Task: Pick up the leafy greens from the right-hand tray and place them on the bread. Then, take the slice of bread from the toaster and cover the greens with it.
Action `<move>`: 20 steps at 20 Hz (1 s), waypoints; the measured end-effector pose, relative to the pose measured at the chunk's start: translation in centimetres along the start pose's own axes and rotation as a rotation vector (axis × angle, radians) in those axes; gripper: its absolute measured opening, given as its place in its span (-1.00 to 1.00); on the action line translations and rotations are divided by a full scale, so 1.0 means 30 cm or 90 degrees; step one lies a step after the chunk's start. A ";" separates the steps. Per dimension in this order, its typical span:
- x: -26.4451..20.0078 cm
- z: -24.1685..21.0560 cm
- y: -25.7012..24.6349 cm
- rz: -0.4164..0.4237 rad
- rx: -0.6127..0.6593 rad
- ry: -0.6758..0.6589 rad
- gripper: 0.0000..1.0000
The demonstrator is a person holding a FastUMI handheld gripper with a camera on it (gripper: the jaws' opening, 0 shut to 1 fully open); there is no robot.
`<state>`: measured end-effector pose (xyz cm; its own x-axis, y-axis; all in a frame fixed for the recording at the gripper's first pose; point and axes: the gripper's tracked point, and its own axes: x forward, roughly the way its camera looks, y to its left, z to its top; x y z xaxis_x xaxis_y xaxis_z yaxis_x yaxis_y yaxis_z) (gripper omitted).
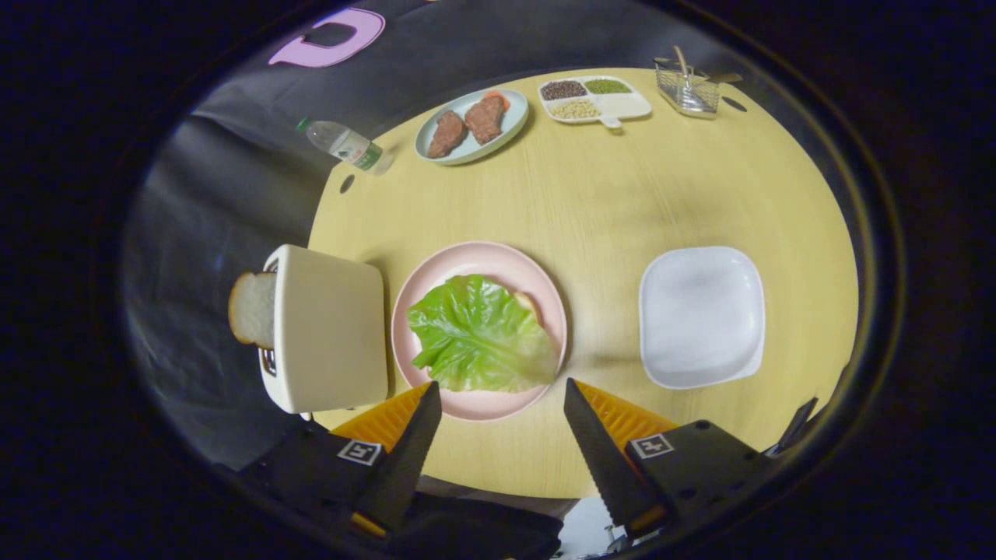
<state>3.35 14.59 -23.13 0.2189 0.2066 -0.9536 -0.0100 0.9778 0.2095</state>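
The hand-held gripper (502, 393) hangs with fingers spread wide and empty above the round pink plate (537, 284), where the crinkled green lettuce leaf (478, 334) covers the bread. A white bread slice (250, 309) sticks out of the cream toaster (327, 327); the square white tray (700, 315) sits right of the plate.

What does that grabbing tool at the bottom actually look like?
The gripper has two long, tapering jaws with saw-toothed inner edges. Each is mounted on a dark block with bolt heads, and each block carries a small square black-and-white tag. Ribbed orange panels sit behind the jaws.

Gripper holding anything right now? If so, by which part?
Nothing held. The gripper is open, fingers apart just short of the lettuce leaf on the pink plate.
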 end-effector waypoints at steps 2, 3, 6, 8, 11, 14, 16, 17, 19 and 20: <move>-0.068 0.013 0.031 -0.010 -0.005 -0.016 1.00; -0.106 0.018 0.052 -0.015 -0.010 -0.026 1.00; -0.209 0.040 0.141 -0.027 -0.037 -0.054 1.00; -0.269 0.042 0.210 -0.038 -0.057 -0.067 1.00; -0.314 0.010 0.352 -0.036 -0.059 -0.049 1.00; -0.316 -0.019 0.507 -0.017 -0.035 -0.004 1.00; -0.298 -0.027 0.612 -0.006 -0.048 0.020 1.00; -0.280 -0.024 0.670 0.003 -0.054 0.026 1.00; -0.252 0.006 0.790 0.022 -0.066 0.028 1.00; -0.235 0.029 0.839 0.025 -0.076 0.025 1.00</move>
<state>2.40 37.71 -10.95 0.1776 0.2443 -0.9533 -0.1341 0.9657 0.2225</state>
